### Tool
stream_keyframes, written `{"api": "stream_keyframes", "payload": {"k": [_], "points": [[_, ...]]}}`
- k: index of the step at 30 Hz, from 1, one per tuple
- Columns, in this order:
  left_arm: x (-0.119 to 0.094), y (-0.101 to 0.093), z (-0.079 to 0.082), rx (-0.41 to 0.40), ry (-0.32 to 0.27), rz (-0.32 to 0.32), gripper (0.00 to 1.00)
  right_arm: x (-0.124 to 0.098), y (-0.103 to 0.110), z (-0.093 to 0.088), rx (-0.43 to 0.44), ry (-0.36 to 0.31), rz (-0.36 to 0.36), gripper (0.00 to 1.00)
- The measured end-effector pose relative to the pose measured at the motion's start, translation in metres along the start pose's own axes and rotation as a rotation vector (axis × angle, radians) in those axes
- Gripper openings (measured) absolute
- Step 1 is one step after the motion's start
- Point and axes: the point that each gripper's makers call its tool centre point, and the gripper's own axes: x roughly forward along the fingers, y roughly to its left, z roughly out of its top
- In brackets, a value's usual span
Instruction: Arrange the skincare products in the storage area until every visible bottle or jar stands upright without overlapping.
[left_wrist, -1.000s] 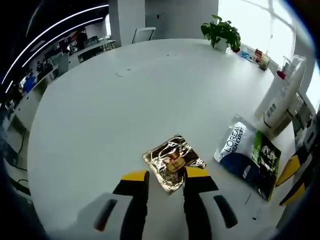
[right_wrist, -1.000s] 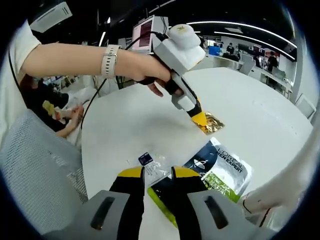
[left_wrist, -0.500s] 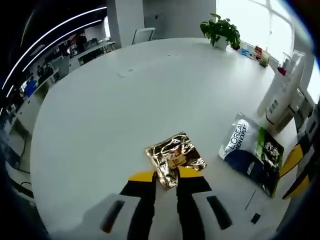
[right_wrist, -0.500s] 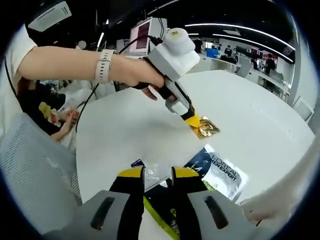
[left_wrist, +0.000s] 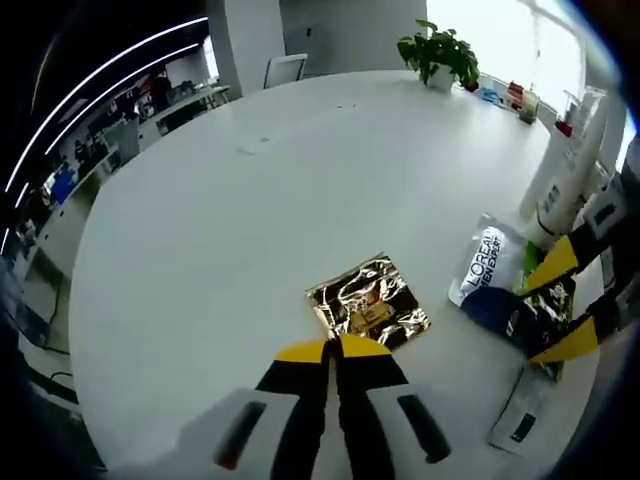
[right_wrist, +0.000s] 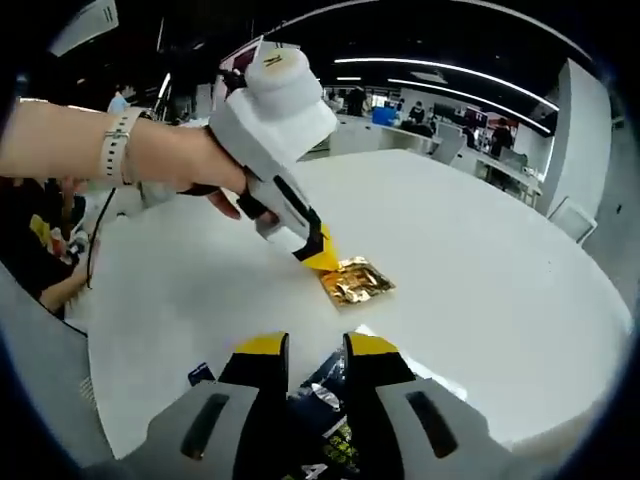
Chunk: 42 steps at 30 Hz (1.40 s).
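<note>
The left gripper view looks down along its jaws at close range onto the white table (left_wrist: 250, 200), facing the far potted plant (left_wrist: 438, 55). The right gripper view faces across the table toward the left gripper (right_wrist: 322, 262). Both views share the gold foil sachet (left_wrist: 370, 305) (right_wrist: 356, 281) and surrounding tabletop.
</note>
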Motion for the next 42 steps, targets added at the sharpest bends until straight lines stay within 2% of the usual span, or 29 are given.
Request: {"api": "stream_keyframes", "payload": {"k": [5, 14, 22, 27, 31, 33, 42], "points": [[0.001, 0.004, 0.0, -0.004, -0.014, -0.005, 0.02, 0.019, -0.01, 0.002, 0.056, -0.001, -0.034, 0.22], [0.0, 0.006, 0.0, -0.009, -0.051, -0.007, 0.01, 0.04, -0.026, 0.006, 0.182, -0.022, -0.071, 0.22], [0.0, 0.005, 0.0, -0.026, -0.076, -0.021, 0.01, 0.057, -0.038, 0.0, 0.314, -0.016, -0.076, 0.22], [-0.002, 0.004, -0.001, -0.034, -0.096, -0.02, 0.01, 0.057, -0.032, 0.0, 0.352, -0.018, -0.063, 0.2], [-0.002, 0.004, -0.001, -0.048, -0.107, -0.022, 0.01, 0.058, -0.03, 0.003, 0.426, -0.029, -0.046, 0.17], [-0.002, 0.002, -0.001, -0.05, -0.115, -0.022, 0.01, 0.062, -0.022, 0.007, 0.455, -0.036, 0.006, 0.11], [-0.004, 0.002, -0.003, -0.072, -0.133, -0.01, 0.01, 0.062, -0.021, 0.011, 0.476, -0.057, 0.014, 0.04]]}}
